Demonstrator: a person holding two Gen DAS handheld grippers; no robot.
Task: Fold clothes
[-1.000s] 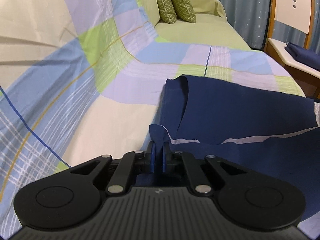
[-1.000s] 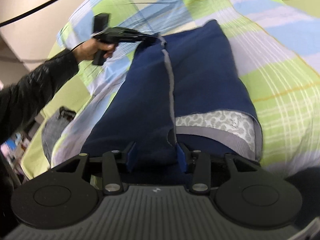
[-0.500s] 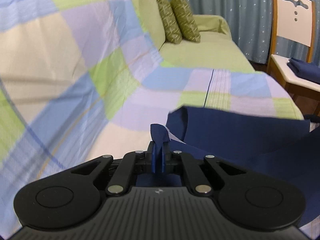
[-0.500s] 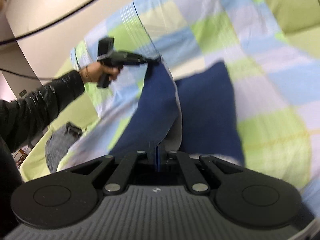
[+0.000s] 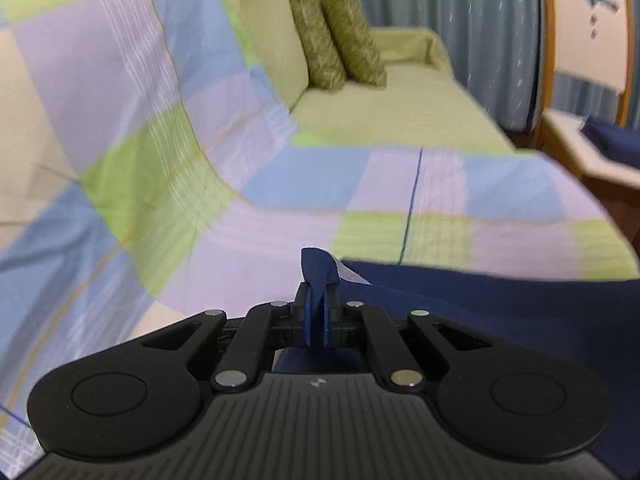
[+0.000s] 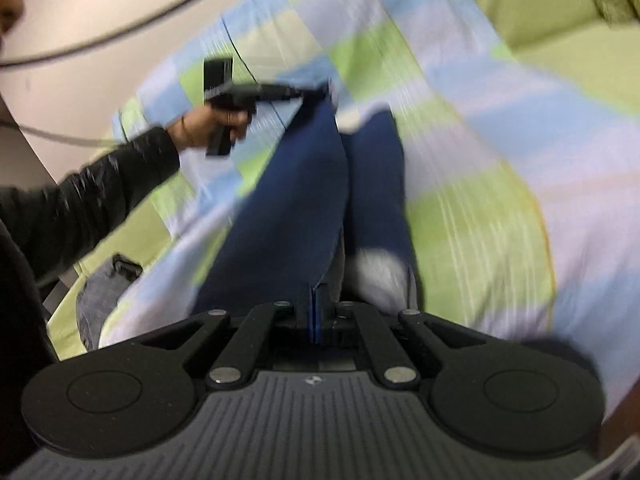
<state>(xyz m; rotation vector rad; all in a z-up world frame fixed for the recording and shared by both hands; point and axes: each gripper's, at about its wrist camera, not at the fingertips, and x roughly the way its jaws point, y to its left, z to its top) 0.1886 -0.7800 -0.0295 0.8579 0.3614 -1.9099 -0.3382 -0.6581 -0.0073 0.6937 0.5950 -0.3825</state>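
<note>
Both your jaws are clenched on the navy garment (image 6: 296, 208): left gripper (image 5: 316, 320) on one end, right gripper (image 6: 316, 316) on the other. Garment hangs lifted over the checked sheet (image 5: 160, 184). Fold begun; laying over and flattening remain.

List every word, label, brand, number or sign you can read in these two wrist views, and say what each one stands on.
No readable text in either view.
Left gripper, body: a small pale emblem, too small to read.
Right gripper, body: the same kind of mark, blurred, unreadable.
Navy garment, checked sheet, cushions, chair: patterns only, no lettering.
</note>
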